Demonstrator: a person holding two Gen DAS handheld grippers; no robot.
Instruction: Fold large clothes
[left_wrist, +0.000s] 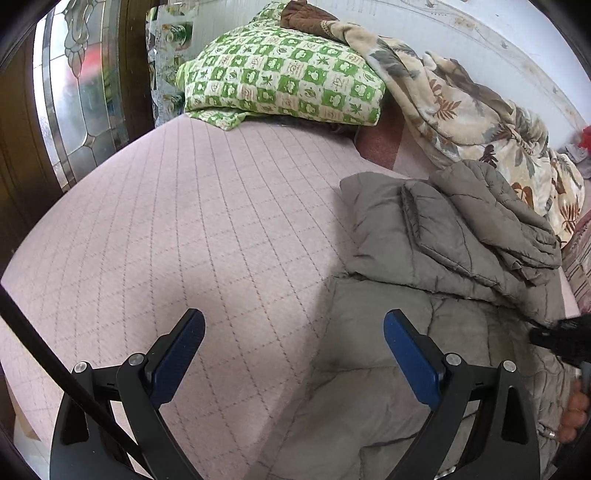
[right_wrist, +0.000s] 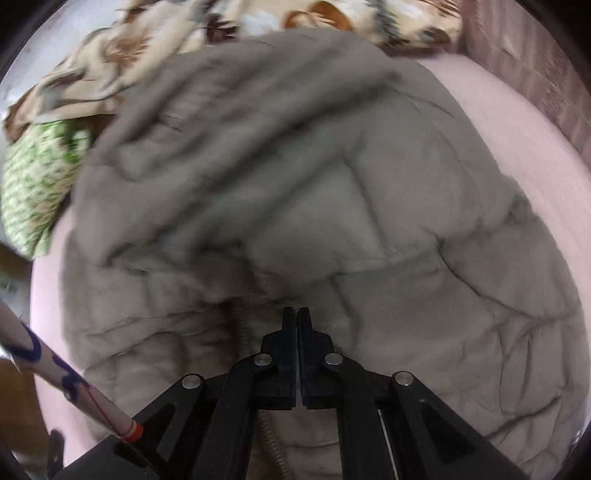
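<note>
A large grey-olive quilted jacket (left_wrist: 424, 258) lies rumpled on the pink quilted bed (left_wrist: 184, 221), partly folded over itself. My left gripper (left_wrist: 293, 325) is open and empty, low over the bed at the jacket's left edge; its right finger is above the jacket. In the right wrist view the jacket (right_wrist: 332, 184) fills the frame, blurred. My right gripper (right_wrist: 297, 314) has its jaws pressed together just above the jacket near its zipper (right_wrist: 242, 332); no cloth shows between the pads. The right gripper's black body (left_wrist: 561, 339) shows at the left view's right edge.
A green-and-white checked pillow (left_wrist: 280, 74) lies at the head of the bed. A beige leaf-patterned blanket (left_wrist: 461, 107) is heaped along the far side, against the wall. A glass-panelled door (left_wrist: 74, 92) stands left of the bed. A paper-wrapped rod (right_wrist: 66, 376) crosses the lower left.
</note>
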